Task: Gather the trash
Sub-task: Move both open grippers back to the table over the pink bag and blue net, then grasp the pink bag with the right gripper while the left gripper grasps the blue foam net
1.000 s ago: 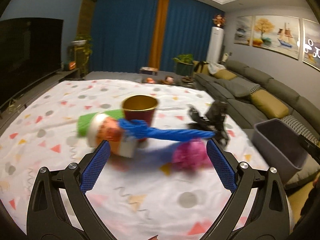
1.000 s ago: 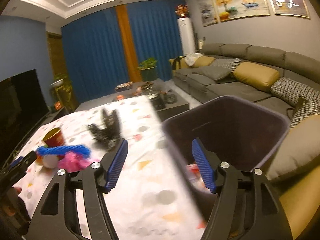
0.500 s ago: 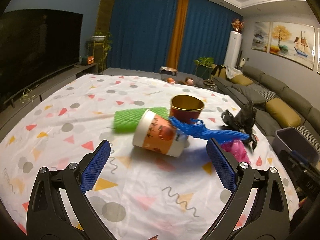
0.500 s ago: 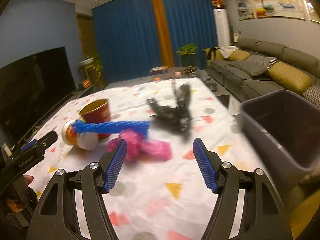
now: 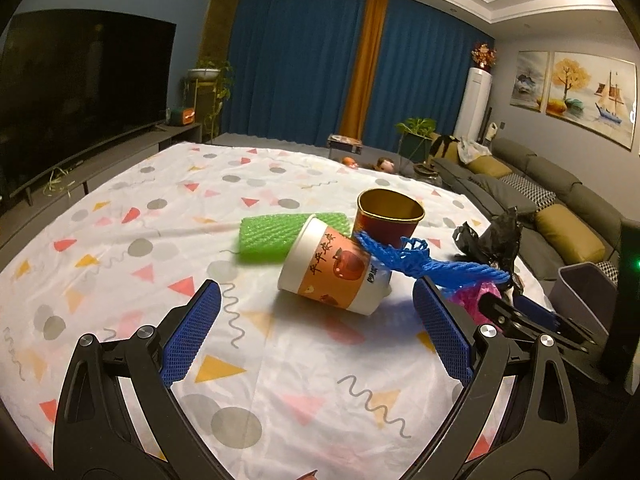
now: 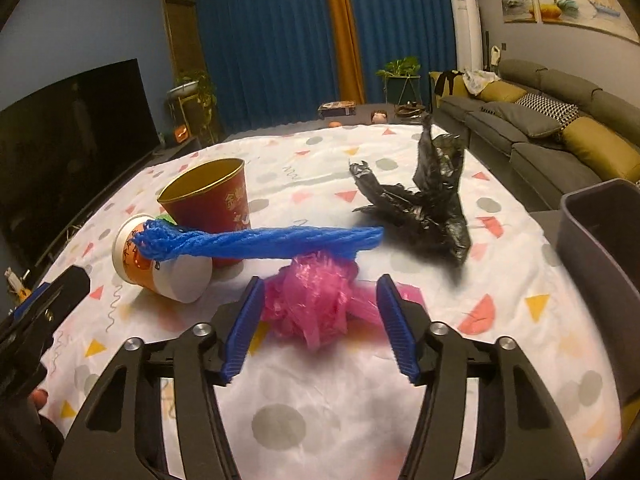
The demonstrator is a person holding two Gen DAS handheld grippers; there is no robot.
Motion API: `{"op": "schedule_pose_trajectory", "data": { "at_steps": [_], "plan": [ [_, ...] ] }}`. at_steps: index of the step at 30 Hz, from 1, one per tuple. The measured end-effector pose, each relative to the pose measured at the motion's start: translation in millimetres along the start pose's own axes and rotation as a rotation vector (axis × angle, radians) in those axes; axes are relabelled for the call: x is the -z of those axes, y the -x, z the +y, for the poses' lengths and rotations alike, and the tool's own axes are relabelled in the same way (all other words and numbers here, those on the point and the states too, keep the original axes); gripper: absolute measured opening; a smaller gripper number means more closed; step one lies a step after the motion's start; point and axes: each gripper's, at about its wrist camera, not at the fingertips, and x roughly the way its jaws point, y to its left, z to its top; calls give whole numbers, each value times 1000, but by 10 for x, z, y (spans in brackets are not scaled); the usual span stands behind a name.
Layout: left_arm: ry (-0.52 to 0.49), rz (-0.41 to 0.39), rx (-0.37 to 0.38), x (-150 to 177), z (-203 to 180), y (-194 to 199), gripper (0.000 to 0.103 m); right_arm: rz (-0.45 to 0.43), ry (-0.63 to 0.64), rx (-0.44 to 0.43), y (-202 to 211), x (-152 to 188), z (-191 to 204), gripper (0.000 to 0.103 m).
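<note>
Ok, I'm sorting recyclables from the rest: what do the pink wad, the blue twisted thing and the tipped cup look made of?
Pink wad: thin plastic film, probably a bag; translucent, glossy crinkles.
Blue twisted thing: looks like foam or plastic netting; open mesh shows at its flared end.
Tipped cup: likely coated paper; matte white wall, printed orange band, rolled rim.

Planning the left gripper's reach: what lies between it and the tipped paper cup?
In the left wrist view, only bare patterned tablecloth lies between the open left gripper and the tipped paper cup.
</note>
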Motion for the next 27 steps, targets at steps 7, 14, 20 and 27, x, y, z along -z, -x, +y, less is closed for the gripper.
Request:
{"op": "schedule_pose_trajectory", "data": {
  "at_steps": [7, 14, 20, 27],
  "plan": [
    [-8, 4, 11, 19, -33, -4, 95, 69, 1, -18, -171, -12, 15, 28],
    [-23, 6, 13, 35, -69, -17, 95, 36, -32, -21, 31, 70, -132, 24],
    [-61, -2, 35, 70, -169, -21, 95, -38, -82, 18, 424, 158, -363, 24],
    [-61, 61, 148, 112, -317, -62, 95, -67, -140, 10, 689, 312, -532, 24]
  ]
}}
